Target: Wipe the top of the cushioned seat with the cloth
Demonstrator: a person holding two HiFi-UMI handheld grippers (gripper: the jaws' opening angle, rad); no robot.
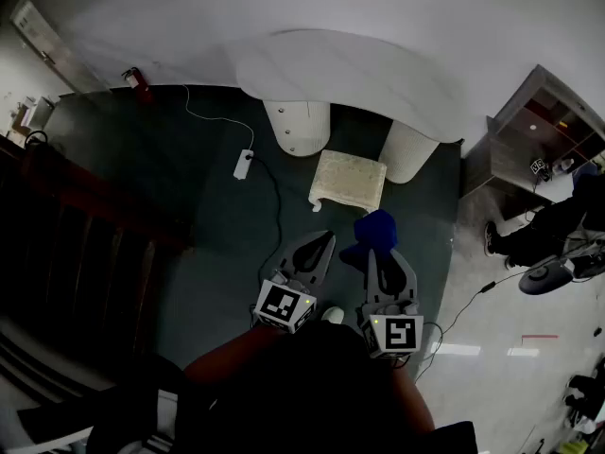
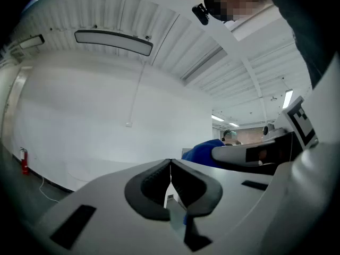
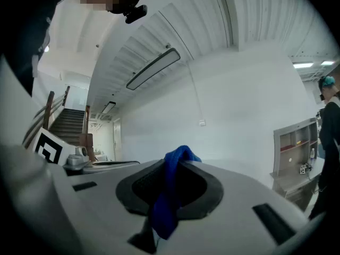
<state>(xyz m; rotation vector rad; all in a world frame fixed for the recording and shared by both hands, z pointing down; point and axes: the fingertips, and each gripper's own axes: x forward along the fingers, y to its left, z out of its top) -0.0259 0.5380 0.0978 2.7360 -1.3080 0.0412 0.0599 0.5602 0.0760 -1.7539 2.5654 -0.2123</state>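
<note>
The cushioned seat (image 1: 348, 180), a cream square stool, stands on the dark floor ahead of me. My right gripper (image 1: 371, 251) is shut on a blue cloth (image 1: 372, 233), which bunches at its tips just short of the seat's near edge. In the right gripper view the blue cloth (image 3: 171, 193) hangs between the closed pads and points up at the wall. My left gripper (image 1: 328, 236) is held beside the right one, jaws together and holding nothing. The left gripper (image 2: 170, 162) tilts upward toward the wall, with the blue cloth (image 2: 201, 152) showing to its right.
A white curved table (image 1: 340, 69) on two round pedestals stands right behind the seat. A white power strip (image 1: 244, 164) and its cable lie on the floor to the left. A dark railing (image 1: 85, 253) runs along the left. A shelf unit (image 1: 544, 130) and a seated person (image 1: 553, 225) are at the right.
</note>
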